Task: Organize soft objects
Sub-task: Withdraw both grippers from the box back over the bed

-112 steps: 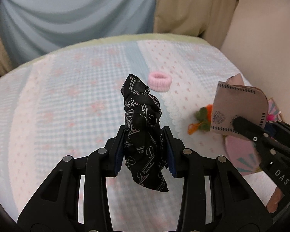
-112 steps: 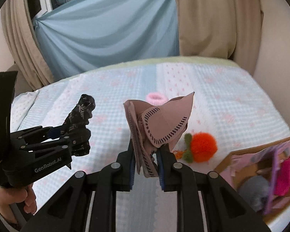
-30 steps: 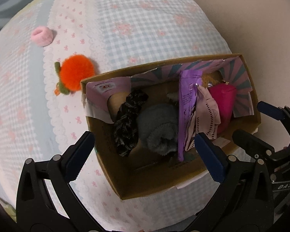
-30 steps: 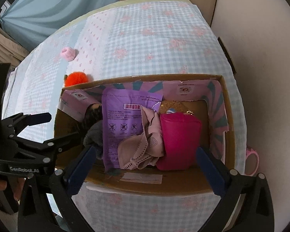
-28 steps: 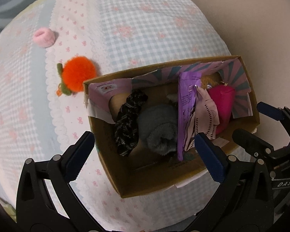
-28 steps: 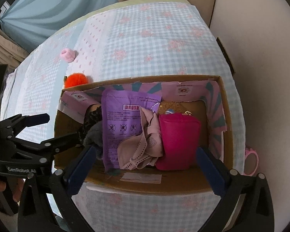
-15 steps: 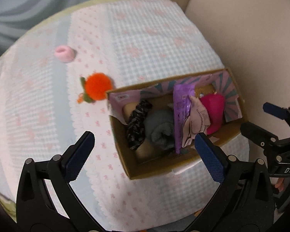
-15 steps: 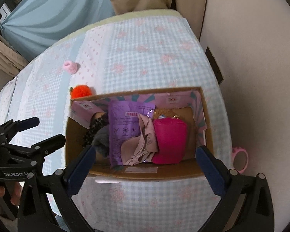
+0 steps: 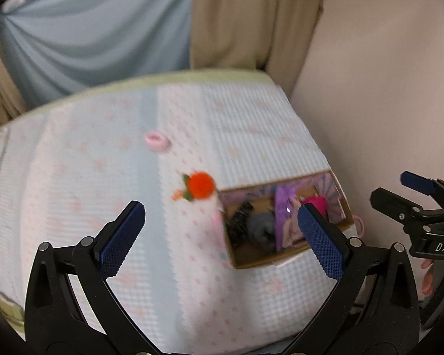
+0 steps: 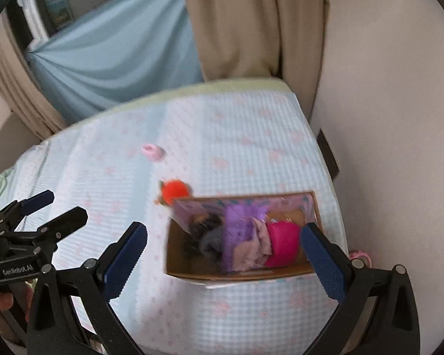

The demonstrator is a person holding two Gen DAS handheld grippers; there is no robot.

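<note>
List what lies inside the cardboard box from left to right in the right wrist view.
Black patterned scarf → grey fluffy item → purple packet → beige-pink cloth → magenta pouch, all inside the cardboard box.

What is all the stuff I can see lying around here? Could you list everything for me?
Cardboard box: one, brown, purple-lined, on bed near wall.
Black patterned cloth: one, in box, left end.
Grey fuzzy item: one, in box.
Purple packet: one, upright in box.
Pinkish-beige cloth: one, in box.
Magenta pouch: one, in box, right end.
Orange pompom: one, beside box.
Pink scrunchie: one, mid-bed.
Bedspread: blue-white check.
Curtains: blue, beige.
Left gripper: open, empty.
Right gripper: open, empty.
</note>
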